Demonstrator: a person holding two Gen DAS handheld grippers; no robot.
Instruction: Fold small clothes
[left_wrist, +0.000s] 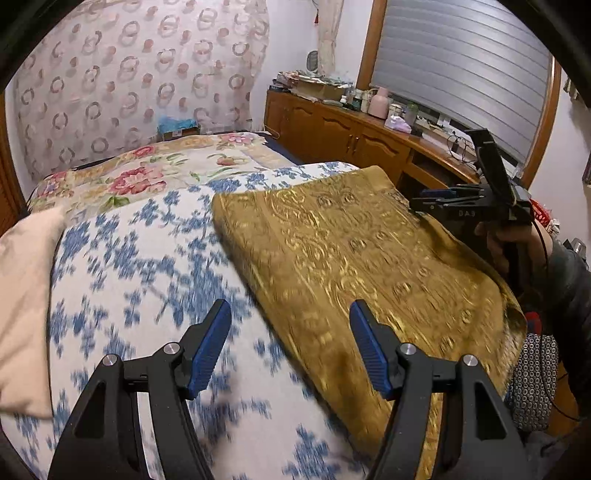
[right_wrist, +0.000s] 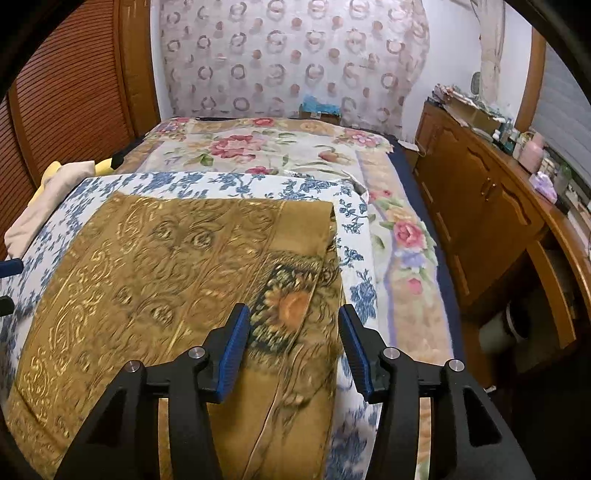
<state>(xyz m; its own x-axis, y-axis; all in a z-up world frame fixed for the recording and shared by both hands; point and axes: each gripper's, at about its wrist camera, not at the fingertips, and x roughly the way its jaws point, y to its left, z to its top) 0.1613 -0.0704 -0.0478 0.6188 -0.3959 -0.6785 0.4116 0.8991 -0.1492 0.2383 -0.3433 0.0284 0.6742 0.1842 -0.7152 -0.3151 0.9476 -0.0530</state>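
Your gold brocade cloth (right_wrist: 162, 273) lies folded on the blue-flowered white sheet (left_wrist: 140, 266) at the near end of the bed, its right edge doubled over so a sunflower-printed underside (right_wrist: 291, 306) shows. Both tools are empty: your left gripper (left_wrist: 290, 347) hangs with its jaws apart over the sheet just beside the cloth's left edge, and your right gripper (right_wrist: 293, 349) stands with its jaws parted above the doubled-over edge, nothing pinched between the pads. The risk is in the slippery-looking fabric: if you nip only the top layer of that doubled edge, the layers may slide apart and spoil the fold; if you dig too deep you may catch the sheet as well and drag it along. The cloth's near right corner hangs off the mattress, so a careless tug could pull the whole piece down. Both views are smeared, and the cloth's near hem is cut off behind the gripper bodies, so how many layers are stacked there is probably not something you can judge.
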